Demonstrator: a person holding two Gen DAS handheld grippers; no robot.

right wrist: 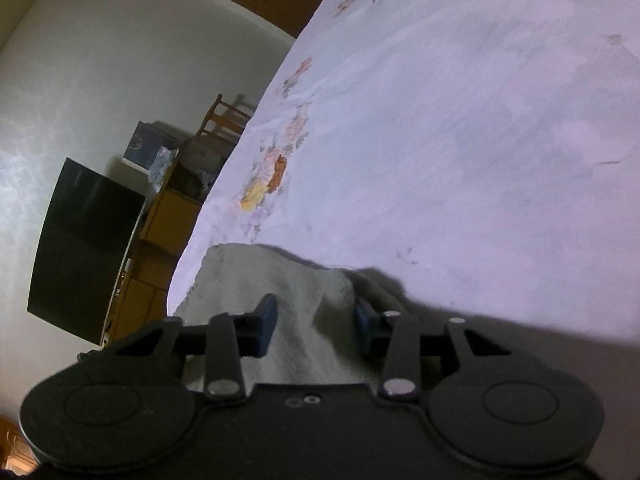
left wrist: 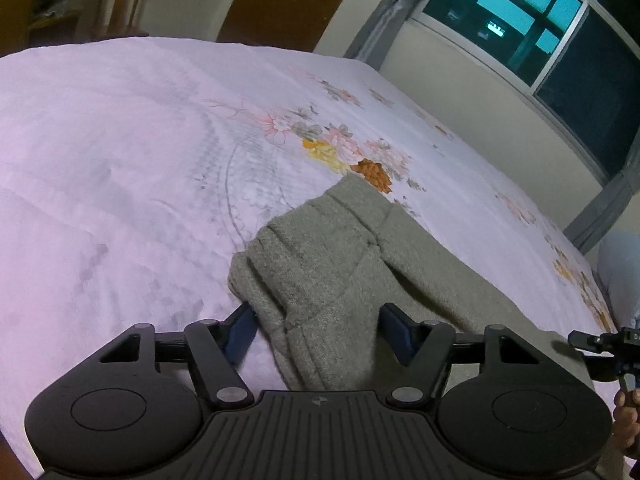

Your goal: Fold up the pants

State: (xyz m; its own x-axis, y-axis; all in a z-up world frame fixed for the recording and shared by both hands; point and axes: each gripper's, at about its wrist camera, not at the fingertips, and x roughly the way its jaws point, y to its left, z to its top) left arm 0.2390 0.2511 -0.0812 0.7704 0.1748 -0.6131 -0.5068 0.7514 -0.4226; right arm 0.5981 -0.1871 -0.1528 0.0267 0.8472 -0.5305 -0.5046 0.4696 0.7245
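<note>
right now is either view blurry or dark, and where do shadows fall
Left wrist view: sharp, evenly lit, fisheye bending the window; the grey pants show clear knit texture. Right wrist view: softer and noisier, with a dark shadow on the bedspread beside the pants by the right gripper.

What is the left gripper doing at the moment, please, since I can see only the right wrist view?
Observer: The left gripper is open, with its fingers on either side of a bunched fold of the grey pants.
Operator: Thank you. How far up the bed do the pants reach?
Observer: Their far end reaches the orange flower printed on the bedspread.
</note>
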